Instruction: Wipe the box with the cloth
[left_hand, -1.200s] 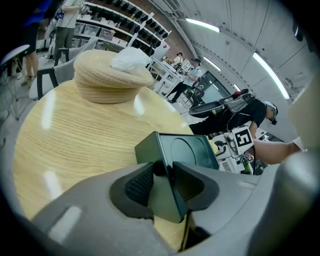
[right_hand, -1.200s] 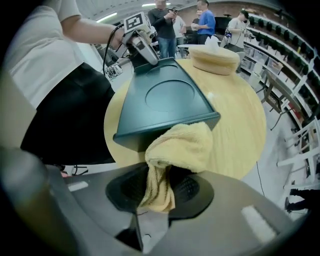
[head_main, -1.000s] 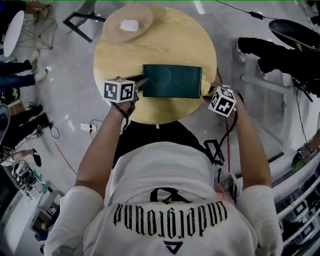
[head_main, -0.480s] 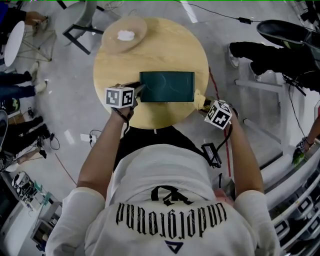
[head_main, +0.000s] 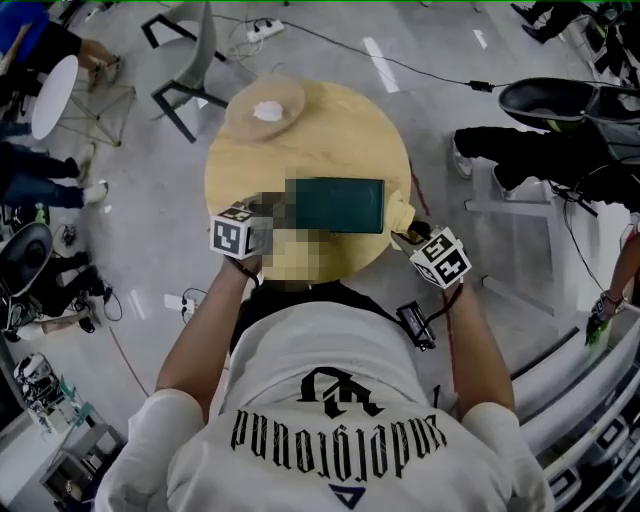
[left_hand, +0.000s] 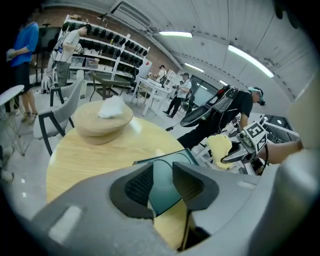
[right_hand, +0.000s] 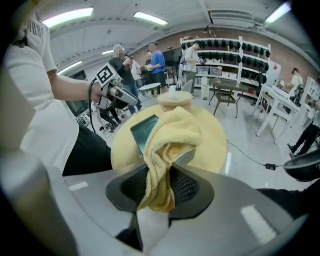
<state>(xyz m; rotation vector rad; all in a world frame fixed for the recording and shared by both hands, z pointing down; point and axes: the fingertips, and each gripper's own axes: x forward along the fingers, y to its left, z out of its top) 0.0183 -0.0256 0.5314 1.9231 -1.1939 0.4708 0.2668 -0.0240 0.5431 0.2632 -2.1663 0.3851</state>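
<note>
A dark green box (head_main: 338, 205) lies flat on the round wooden table (head_main: 330, 130), right of its middle. My left gripper (left_hand: 165, 187) hangs over the box's left end. Its jaws stand open and the box (left_hand: 167, 175) shows through the gap, untouched by the pads. In the head view a mosaic patch hides that gripper's tips; only its marker cube (head_main: 238, 236) shows. My right gripper (right_hand: 160, 187) is shut on a yellow cloth (right_hand: 167, 142). The cloth (head_main: 400, 212) hangs at the box's right end, near the table's edge.
A wooden bowl (head_main: 262, 122) with a white wad in it sits at the table's far left. Chairs (head_main: 185, 60), cables and standing people ring the table. A person's dark-trousered legs (head_main: 520, 150) are close on the right.
Both grippers have lifted above the table, the right one keeping its hold on the cloth. The head view has risen too, so the table looks smaller. The box has not moved.
</note>
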